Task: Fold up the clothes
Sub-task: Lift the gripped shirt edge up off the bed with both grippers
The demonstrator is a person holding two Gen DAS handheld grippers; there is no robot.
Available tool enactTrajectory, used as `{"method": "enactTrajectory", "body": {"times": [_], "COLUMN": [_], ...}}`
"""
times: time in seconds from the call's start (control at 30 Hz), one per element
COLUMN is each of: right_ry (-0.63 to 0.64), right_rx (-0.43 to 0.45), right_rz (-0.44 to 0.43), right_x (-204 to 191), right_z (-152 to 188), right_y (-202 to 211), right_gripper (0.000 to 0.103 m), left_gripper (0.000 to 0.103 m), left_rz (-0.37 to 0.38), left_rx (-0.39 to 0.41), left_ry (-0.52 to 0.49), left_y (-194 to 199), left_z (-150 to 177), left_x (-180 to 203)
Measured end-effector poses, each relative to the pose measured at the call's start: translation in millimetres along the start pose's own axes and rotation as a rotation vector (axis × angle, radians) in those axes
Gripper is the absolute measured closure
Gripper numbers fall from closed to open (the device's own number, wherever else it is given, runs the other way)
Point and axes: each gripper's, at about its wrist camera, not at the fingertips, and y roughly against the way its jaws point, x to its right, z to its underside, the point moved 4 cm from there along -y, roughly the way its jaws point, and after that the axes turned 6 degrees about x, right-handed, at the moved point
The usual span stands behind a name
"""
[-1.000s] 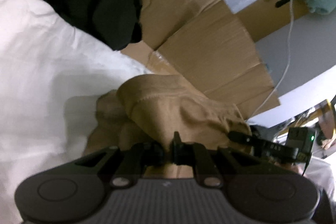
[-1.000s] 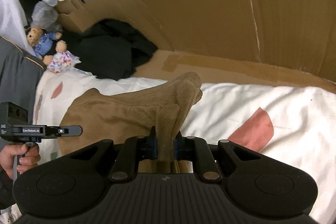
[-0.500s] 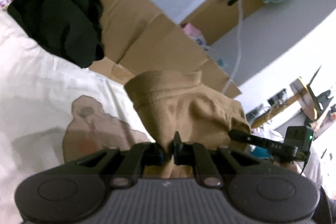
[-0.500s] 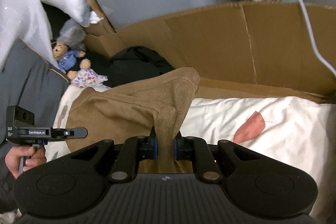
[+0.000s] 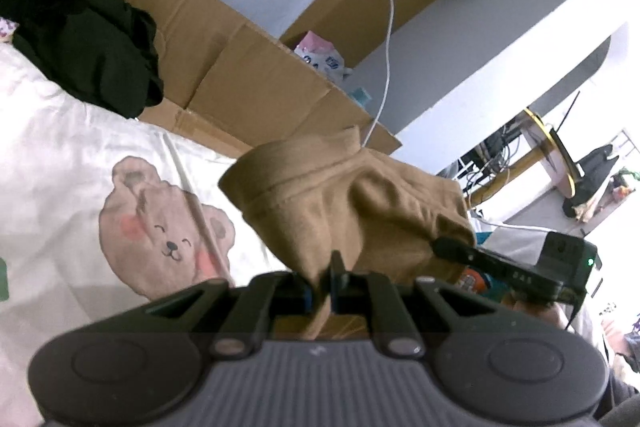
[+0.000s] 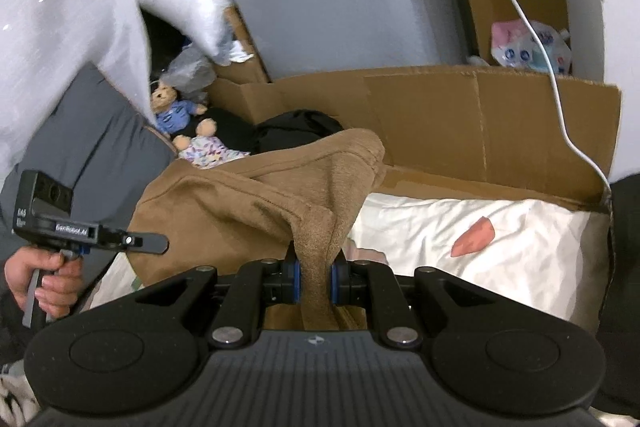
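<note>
Above the bed, the brown garment [image 6: 248, 203] hangs lifted between the two tools, clear of the white bedsheet [image 5: 60, 155] with its bear print [image 5: 168, 227]. The left tool [image 5: 325, 281] is pressed together on a thin pinch of the cloth's edge. The right tool [image 6: 314, 281] is clamped on a thicker bunched wad, so its jaws stand a little wider.

Both pinches seem to sit along one edge of the garment, and I take that as the reason for the hold. Gripped at two points and raised, the cloth can fall straight under its own weight and shed its creases before it is laid down for a fold. Holding it high also keeps it off the black clothes [image 5: 92, 51] heaped at about ten o'clock in the left view, against the cardboard [image 6: 480, 123] that walls the far side of the bed.

In the right view the stretched edge runs from the pinch at six o'clock up toward twelve, then across toward nine o'clock. There a hand [image 6: 48, 279] carries the other tool. So the long axis lies roughly level between the two hands, and the rest of the cloth sags below it. Which end is collar or hem I cannot tell; a stitched band shows near the top in the left view.

A white cable [image 6: 532, 39] hangs behind, well clear of the cloth.
</note>
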Motion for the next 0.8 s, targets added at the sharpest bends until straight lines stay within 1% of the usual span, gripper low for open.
{"method": "enactTrajectory", "body": {"times": [0.13, 0.2, 0.23, 0.33, 0.37, 0.43, 0.47, 0.57, 0.63, 0.67, 0.73, 0.8], "right_ry": [0.013, 0.014, 0.015, 0.037, 0.057, 0.077, 0.092, 0.104, 0.105, 0.102, 0.101, 0.113], "right_rx": [0.026, 0.064, 0.072, 0.110, 0.124, 0.152, 0.179, 0.216, 0.237, 0.262, 0.281, 0.314], "right_rz": [-0.004, -0.010, -0.009, -0.001, 0.003, -0.001, 0.003, 0.015, 0.025, 0.041, 0.053, 0.078], "right_x": [-8, -11, -10, -12, -14, -15, -15, -12, -10, -7, -5, -2], "right_z": [-3, -9, -11, -19, -24, -32, -40, -53, -61, -72, -80, -99], "right_y": [22, 40, 45, 67, 76, 91, 103, 122, 133, 144, 153, 170], "right_gripper": [0.089, 0.089, 0.089, 0.089, 0.089, 0.089, 0.089, 0.089, 0.089, 0.089, 0.089, 0.090], "left_gripper": [0.095, 0.095, 0.095, 0.096, 0.096, 0.096, 0.096, 0.096, 0.096, 0.096, 0.096, 0.096], "left_rz": [0.020, 0.029, 0.040, 0.064, 0.070, 0.085, 0.092, 0.114, 0.103, 0.113, 0.129, 0.147], "left_rx": [0.024, 0.033, 0.040, 0.051, 0.059, 0.071, 0.078, 0.072, 0.057, 0.053, 0.058, 0.065], "left_ry": [-0.034, -0.048, -0.073, -0.104, -0.130, -0.147, -0.157, -0.197, -0.225, -0.237, -0.261, -0.282], "left_y": [14, 18, 21, 25, 27, 28, 28, 20, 11, 5, 0, -1], "left_z": [-7, -12, -17, -28, -34, -45, -51, -75, -94, -100, -110, -118], "left_x": [28, 38, 53, 75, 87, 101, 108, 134, 155, 164, 182, 199]}}
